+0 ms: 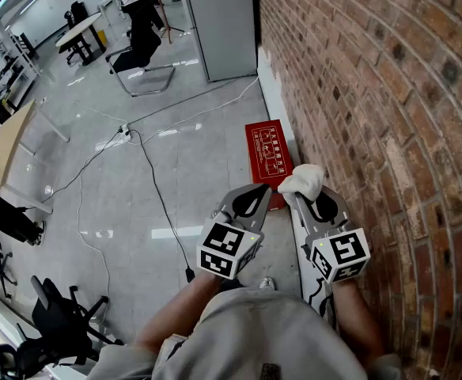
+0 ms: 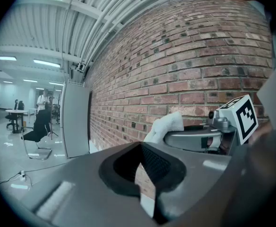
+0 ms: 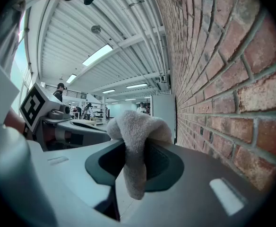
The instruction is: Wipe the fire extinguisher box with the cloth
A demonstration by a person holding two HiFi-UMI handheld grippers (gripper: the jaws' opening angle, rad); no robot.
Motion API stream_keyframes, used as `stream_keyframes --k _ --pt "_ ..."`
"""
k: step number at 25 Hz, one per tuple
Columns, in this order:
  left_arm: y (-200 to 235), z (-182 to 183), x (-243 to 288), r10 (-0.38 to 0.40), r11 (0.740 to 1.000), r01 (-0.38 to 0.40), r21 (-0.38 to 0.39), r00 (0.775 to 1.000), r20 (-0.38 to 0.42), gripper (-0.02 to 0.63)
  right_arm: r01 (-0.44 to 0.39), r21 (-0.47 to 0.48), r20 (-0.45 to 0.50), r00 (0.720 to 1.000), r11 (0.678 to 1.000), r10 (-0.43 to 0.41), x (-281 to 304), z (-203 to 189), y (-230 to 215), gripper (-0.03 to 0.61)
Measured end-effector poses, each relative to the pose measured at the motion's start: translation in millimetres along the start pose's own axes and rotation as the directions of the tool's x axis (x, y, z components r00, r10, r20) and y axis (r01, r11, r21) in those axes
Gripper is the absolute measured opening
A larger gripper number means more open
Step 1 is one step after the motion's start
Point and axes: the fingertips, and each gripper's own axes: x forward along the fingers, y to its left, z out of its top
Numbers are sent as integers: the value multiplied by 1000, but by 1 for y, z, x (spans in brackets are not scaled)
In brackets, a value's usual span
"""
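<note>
A red fire extinguisher box (image 1: 266,154) stands on the floor against the brick wall (image 1: 373,93). A white cloth (image 1: 304,180) is bunched at the tip of my right gripper (image 1: 298,194), whose jaws are shut on it; in the right gripper view the cloth (image 3: 135,141) hangs between the jaws. My left gripper (image 1: 271,190) is beside it, shut and holding nothing, its tip over the box's near end. The left gripper view shows the cloth (image 2: 165,126) and the right gripper's marker cube (image 2: 244,116) by the wall; my left gripper (image 2: 145,186) is shut here too.
A cable (image 1: 156,188) and a power strip (image 1: 123,131) lie on the grey floor. A black chair (image 1: 140,46) and a grey cabinet (image 1: 223,22) stand farther back. A white baseboard (image 1: 274,93) runs along the wall. Desks (image 1: 9,145) and a chair base (image 1: 57,323) are at left.
</note>
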Motion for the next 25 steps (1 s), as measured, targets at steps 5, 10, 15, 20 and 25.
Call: stream_keyframes --k 5,10,15,20,25 --pt "-3 0 1 -8 1000 8 -6 1000 -4 0 2 0 -4 1000 1000 -2 1 0 0 118" --pt "-3 -2 4 -4 1000 4 -10 1000 -12 0 1 4 -5 1000 1000 -1 2 -2 -4 118" --pt "-2 -5 9 2 1000 -3 -18 1000 -25 0 1 12 -10 1000 1000 -1 5 -4 -12 118" --pt "3 -13 17 15 1000 -15 7 999 -50 0 13 23 -16 1000 1000 -13 12 -12 -27 118" --pt "24 -22 28 30 999 -31 -10 997 -73 0 23 34 -52 998 999 -21 28 -24 -37 120"
